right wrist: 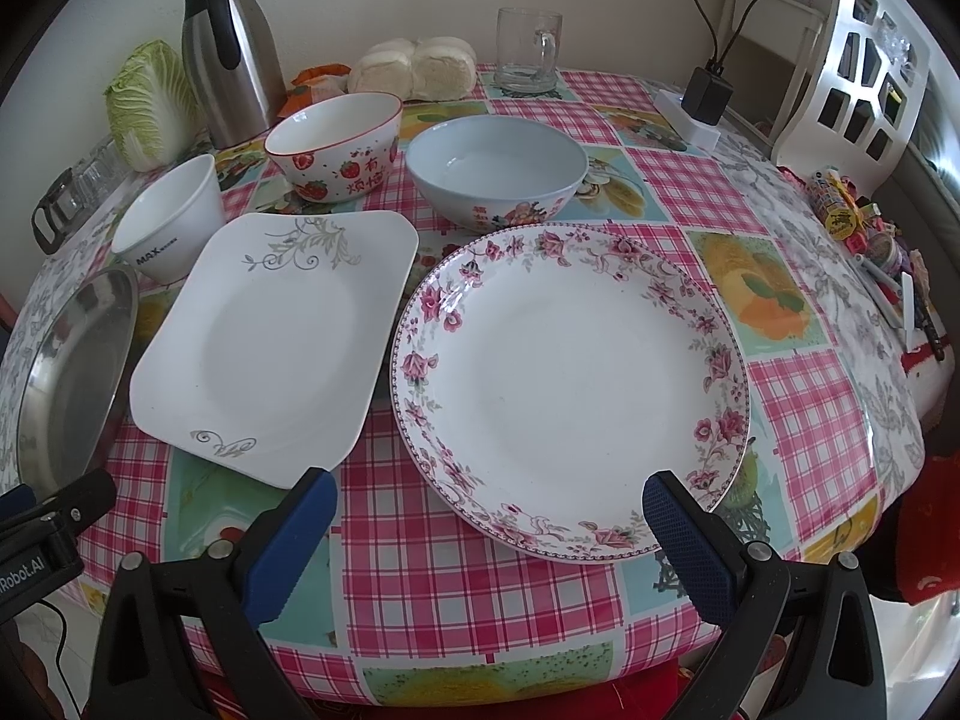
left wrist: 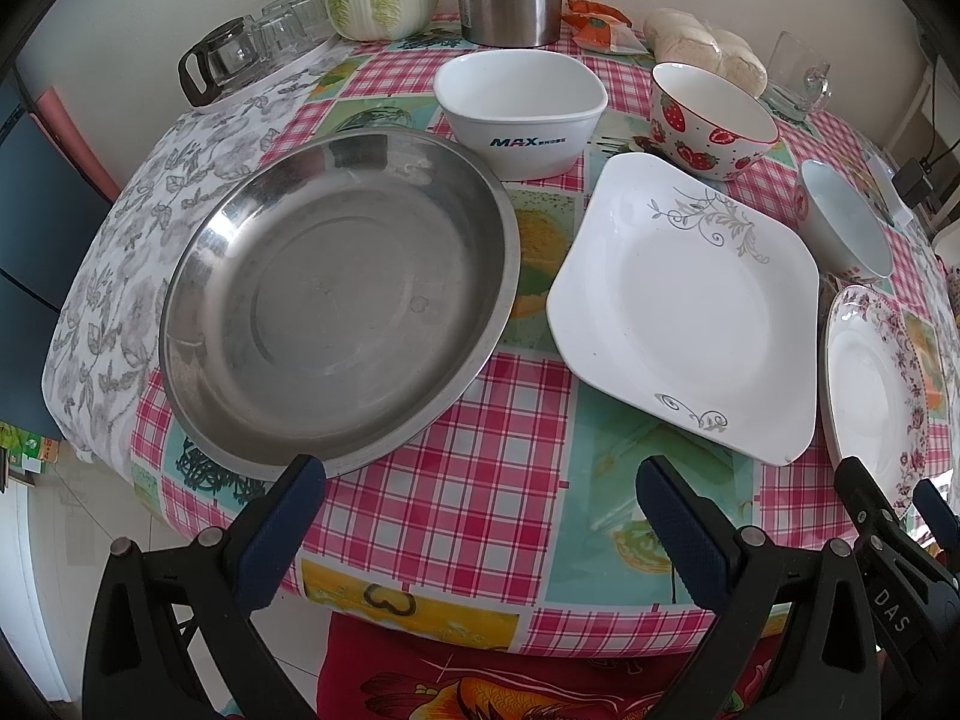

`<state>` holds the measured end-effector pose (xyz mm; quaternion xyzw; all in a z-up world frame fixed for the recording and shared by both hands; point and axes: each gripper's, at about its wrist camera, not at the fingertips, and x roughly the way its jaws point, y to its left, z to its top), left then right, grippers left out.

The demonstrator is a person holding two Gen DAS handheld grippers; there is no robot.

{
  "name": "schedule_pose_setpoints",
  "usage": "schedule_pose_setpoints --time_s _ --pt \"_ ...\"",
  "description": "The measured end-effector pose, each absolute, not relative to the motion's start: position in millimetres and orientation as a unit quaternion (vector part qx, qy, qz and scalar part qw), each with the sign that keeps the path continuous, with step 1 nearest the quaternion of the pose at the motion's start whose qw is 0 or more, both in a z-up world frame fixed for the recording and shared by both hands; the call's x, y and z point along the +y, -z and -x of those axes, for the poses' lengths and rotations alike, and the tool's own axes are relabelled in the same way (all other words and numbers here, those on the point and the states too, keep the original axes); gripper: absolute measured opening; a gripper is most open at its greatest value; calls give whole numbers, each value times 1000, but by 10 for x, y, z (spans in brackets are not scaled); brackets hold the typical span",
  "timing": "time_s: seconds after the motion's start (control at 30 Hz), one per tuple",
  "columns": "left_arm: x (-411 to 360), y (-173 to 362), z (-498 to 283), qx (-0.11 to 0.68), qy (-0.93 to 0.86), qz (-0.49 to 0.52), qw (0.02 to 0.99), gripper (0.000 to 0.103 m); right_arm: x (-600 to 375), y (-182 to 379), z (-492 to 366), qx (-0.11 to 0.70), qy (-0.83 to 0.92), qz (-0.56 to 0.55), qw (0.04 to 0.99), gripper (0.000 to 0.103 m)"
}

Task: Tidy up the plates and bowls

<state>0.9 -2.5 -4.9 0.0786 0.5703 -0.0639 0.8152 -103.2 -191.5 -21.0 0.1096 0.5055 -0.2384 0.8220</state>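
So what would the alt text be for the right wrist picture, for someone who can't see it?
An open claw hovers at the near edge of a checked table, in front of a floral round plate. Left of it lie a white square plate and a steel pan, with three bowls behind.

**Dishes, all upright and empty**

Front row: steel plate left, square white plate centre, floral round plate right. Behind: white MAX bowl, strawberry bowl, pale blue bowl.
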Motion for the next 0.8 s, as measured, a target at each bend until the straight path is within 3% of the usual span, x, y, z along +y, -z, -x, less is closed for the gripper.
schedule_pose_setpoints --time_s 0.3,0.8 --pt "80 25 -49 568 59 -61 819 103 -1864 233 1015 507 238 -104 822 103" --pt "949 -67 -289 529 -23 65 846 103 -1317 132 686 457 145 -131 868 103"
